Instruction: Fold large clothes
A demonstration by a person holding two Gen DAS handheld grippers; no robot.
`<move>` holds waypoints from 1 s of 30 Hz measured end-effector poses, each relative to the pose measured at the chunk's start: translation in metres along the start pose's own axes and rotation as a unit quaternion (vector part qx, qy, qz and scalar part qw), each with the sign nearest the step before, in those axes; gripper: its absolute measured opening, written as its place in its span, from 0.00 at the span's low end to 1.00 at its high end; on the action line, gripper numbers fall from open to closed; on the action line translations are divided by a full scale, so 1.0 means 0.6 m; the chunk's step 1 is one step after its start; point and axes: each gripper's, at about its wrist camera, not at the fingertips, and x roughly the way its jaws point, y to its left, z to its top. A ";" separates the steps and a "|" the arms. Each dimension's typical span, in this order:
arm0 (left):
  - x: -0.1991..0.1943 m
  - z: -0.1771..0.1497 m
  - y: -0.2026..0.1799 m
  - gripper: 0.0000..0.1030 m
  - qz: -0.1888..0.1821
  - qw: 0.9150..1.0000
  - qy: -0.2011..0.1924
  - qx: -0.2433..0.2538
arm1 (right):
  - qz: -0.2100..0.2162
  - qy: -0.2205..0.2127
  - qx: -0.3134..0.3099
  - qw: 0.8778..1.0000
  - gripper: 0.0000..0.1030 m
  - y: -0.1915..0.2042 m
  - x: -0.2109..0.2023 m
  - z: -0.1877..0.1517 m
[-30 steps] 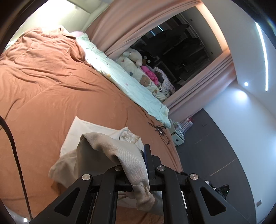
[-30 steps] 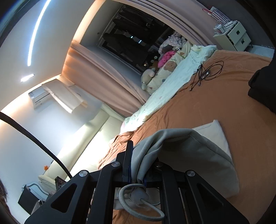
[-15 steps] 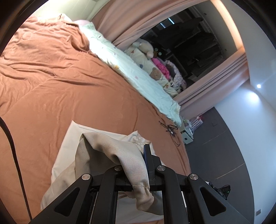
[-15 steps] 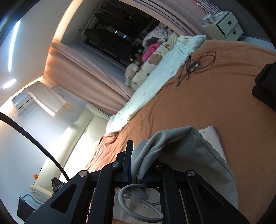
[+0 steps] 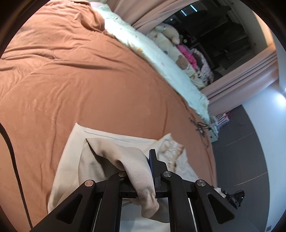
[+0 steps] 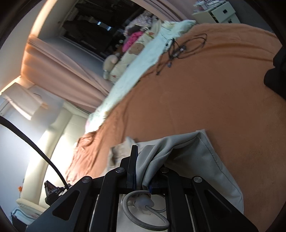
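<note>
An orange bedspread (image 5: 75, 75) covers the bed and fills most of both views. A pale green quilt (image 5: 160, 58) runs along its far edge, with stuffed toys (image 5: 171, 33) and pink curtains (image 5: 246, 71) behind it. A tangle of black cables (image 6: 180, 49) lies on the bedspread near the quilt, well apart from the garment. A dark cloth bundle (image 6: 276, 71) sits at the right edge of the right wrist view. A white drawer unit (image 6: 219, 11) stands on the floor past the bed corner.

The beige garment (image 5: 110, 153) lies on the bedspread directly below both grippers, its flat lower layer spread out and its long axis running across the left wrist view. The left gripper (image 5: 152, 171) is clamped on a raised fold of the garment, hem hanging down. The right gripper (image 6: 141, 171) is clamped on another bunched fold. A grey drawcord (image 6: 143, 212) loops beneath its fingers.
</note>
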 end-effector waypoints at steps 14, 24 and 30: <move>0.057 0.016 0.016 0.86 0.061 0.997 0.010 0.048 | -0.078 0.022 -0.013 0.997 0.93 0.085 -0.033 -0.006; 0.059 0.005 0.029 0.85 0.148 0.980 0.040 0.126 | -0.184 0.071 -0.111 0.974 0.93 0.155 -0.043 -0.035; 0.114 0.010 0.023 0.84 0.192 0.957 0.077 0.204 | -0.242 0.112 -0.174 0.948 0.93 0.202 0.019 -0.011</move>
